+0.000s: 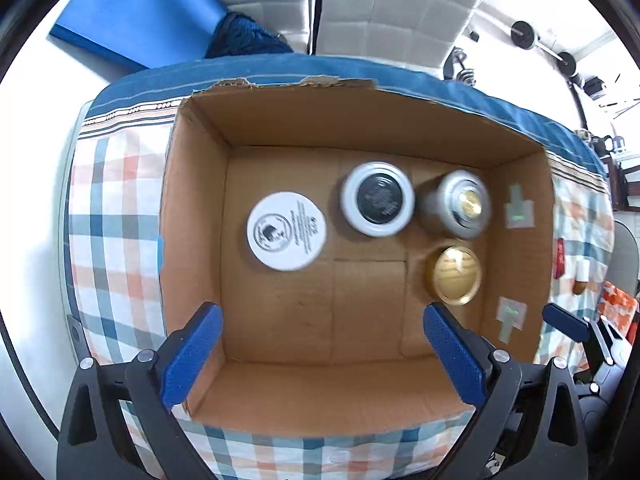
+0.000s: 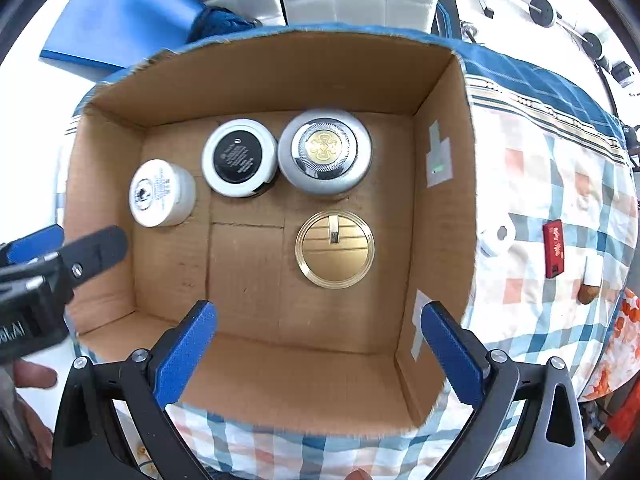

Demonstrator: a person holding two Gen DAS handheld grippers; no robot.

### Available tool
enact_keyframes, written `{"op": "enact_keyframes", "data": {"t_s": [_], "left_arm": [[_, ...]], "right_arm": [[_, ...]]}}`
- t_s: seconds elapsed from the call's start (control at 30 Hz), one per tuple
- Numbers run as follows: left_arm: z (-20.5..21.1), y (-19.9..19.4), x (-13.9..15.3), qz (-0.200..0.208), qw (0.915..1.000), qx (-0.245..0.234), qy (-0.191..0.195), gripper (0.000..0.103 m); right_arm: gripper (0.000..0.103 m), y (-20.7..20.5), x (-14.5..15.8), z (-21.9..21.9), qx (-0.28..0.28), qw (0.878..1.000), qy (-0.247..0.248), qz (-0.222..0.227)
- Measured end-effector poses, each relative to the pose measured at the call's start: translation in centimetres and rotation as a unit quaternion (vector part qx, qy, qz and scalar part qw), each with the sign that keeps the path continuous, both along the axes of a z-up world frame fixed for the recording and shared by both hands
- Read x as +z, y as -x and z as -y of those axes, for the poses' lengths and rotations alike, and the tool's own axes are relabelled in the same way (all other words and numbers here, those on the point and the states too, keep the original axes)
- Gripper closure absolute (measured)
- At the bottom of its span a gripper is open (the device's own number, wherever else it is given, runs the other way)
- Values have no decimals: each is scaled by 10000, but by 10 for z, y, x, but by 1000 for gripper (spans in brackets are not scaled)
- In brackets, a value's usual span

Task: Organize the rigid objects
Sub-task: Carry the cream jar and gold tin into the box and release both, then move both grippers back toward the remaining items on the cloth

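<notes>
Jars, left wrist view: four round containers stand on the floor of the box (image 1: 304,118). The white jar (image 1: 286,231) is toward the left, the black-topped jar (image 1: 377,199) mid-back, the silver jar (image 1: 456,204) to its right, and the gold lid (image 1: 454,275) in front of the silver one.
Handling: all look stiff and smooth-sided, likely light. I would take each across its round wall, since a slick lid could slip.
Left gripper (image 1: 322,356): it points straight down over the box's near half, jaws spread wide with nothing between the blue pads.
Jars, right wrist view: the white jar (image 2: 162,193) is apart at left, the black-topped jar (image 2: 239,157) and silver jar (image 2: 324,151) are just beside each other along the back, and the gold lid (image 2: 335,249) lies flat, apart from the rest.
Right gripper (image 2: 318,354): it points down above the near wall, jaws fully apart and empty.
Left over: a red stick (image 2: 554,248) and small white pieces lie on the checked cloth (image 2: 532,184) outside the box, not yet stowed.
</notes>
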State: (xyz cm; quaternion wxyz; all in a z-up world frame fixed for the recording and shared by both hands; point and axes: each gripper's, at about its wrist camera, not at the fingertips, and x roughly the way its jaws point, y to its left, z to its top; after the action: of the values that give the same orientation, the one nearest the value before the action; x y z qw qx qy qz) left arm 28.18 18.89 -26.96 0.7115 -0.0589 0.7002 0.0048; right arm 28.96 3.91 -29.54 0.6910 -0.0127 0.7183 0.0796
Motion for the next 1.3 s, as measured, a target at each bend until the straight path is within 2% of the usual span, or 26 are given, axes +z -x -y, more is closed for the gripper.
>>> {"op": "enact_keyframes", "data": {"t_s": [0.27,0.53,0.7,0.87,1.03,1.2,1.3], "left_arm": [[8,11,28,298,9995,13,48,0],[17,34,56,511,9986,-9,-147,0],[45,39,73,694,9975,-30,-111,0],[102,35,87,913,9954,-272,-5,0],[178,15,86,1004,9929,-618,151,0],[249,-11,63,974,9920,-796,78,0],[281,-27,42,952,9922,-787,-188,0]], "right_arm": [[0,21,40,13,-20,9992,-186,356],[0,40,55,19,52,9977,-421,530],[0,48,67,43,28,9962,-663,572],[0,47,78,103,-255,9951,-692,659],[0,39,82,183,-696,9939,-447,735],[0,24,68,273,-1335,9883,-82,739],[0,14,51,321,-1682,9834,73,675]]}}
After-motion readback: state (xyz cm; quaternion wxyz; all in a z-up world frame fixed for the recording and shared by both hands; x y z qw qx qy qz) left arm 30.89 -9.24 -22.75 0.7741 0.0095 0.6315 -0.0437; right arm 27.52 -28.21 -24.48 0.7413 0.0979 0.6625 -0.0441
